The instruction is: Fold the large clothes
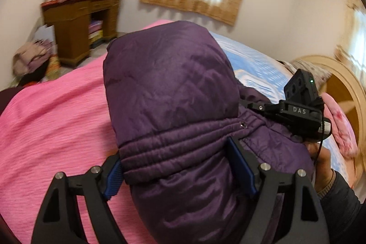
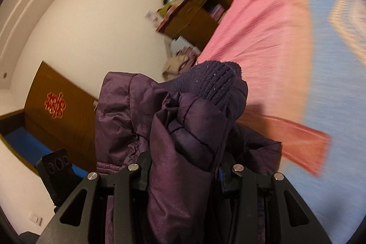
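Note:
A purple quilted jacket (image 1: 169,88) is bunched up over the bed. My left gripper (image 1: 178,166) is shut on its ribbed hem band, which fills the space between the blue pads. My right gripper (image 2: 183,170) is shut on a thick fold of the same jacket (image 2: 189,129), with a knit cuff (image 2: 215,81) sticking up past the fingers. The right gripper also shows in the left wrist view (image 1: 297,111), at the jacket's right side. Its fingertips are hidden by fabric.
The bed has a pink cover (image 1: 57,120) and a blue patterned sheet (image 1: 256,61). A wooden desk (image 1: 80,22) with clutter stands by the far wall. A wooden headboard (image 1: 343,88) and a pink pillow (image 1: 343,129) are at the right.

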The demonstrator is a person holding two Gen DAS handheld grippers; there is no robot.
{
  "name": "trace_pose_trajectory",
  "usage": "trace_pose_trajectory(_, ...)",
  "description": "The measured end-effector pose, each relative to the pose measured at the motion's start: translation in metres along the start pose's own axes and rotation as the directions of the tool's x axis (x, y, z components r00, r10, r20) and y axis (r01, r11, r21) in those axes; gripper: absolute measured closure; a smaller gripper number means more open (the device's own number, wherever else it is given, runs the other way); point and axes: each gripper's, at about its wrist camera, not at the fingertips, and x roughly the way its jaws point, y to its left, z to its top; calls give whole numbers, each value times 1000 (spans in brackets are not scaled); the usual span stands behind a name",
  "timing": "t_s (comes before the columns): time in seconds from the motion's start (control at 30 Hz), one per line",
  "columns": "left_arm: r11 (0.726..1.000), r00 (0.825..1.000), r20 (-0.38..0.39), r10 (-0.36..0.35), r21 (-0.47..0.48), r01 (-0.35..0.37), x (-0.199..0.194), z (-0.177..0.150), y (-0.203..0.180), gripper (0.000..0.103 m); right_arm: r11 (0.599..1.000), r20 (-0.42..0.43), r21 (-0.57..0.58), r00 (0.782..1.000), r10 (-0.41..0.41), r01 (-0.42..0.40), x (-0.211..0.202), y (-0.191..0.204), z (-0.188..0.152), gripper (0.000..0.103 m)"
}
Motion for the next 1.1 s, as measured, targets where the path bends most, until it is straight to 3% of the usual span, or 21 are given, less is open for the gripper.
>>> trace_pose_trajectory(0.2,996,999,-29,36,-85,-39,17,-1,46,18,999,-71,-34,997,-12,10,67,15,11,62)
trace_pose_trajectory(0.27,991,998,-51,29,-131,-35,31,-5,62,13,999,-91,-32,995,-31,28,79,7,13,62)
trace_pose_trajectory(0.37,993,997,-23,73,-87,-75,35,-7,62,6,1000,-100,-19,995,-20,19,87,-3,10,55)
trace_pose_trajectory(0.47,987,987,23,162,-10,-162,28,-3,43,3,999,-92,-27,995,-42,40,81,-7,10,47)
trace_pose_trajectory(0.53,970,966,116,229,55,-236,14,-2,23,1,995,-66,-55,994,-82,78,71,-2,12,44)
trace_pose_trajectory(0.6,962,958,175,229,111,-250,14,-3,17,0,996,-43,-35,996,-79,78,57,5,14,43)
trace_pose_trajectory(0.7,950,964,153,217,194,-245,42,-10,2,0,980,36,-118,987,-155,158,29,34,8,43)
trace_pose_trajectory(0.77,961,968,140,206,158,-228,56,-8,8,0,967,106,-188,982,-155,173,11,58,2,43)
trace_pose_trajectory(0.83,965,970,131,206,138,-224,64,-2,10,0,947,174,-211,962,-208,243,-8,75,-2,43)
trace_pose_trajectory(1.0,952,963,100,249,159,-262,95,15,-6,0,952,148,-230,974,-171,202,-15,85,-19,43)
trace_pose_trajectory(1.1,940,952,107,285,162,-300,86,0,-14,0,974,124,-164,983,-139,158,-18,67,-29,43)
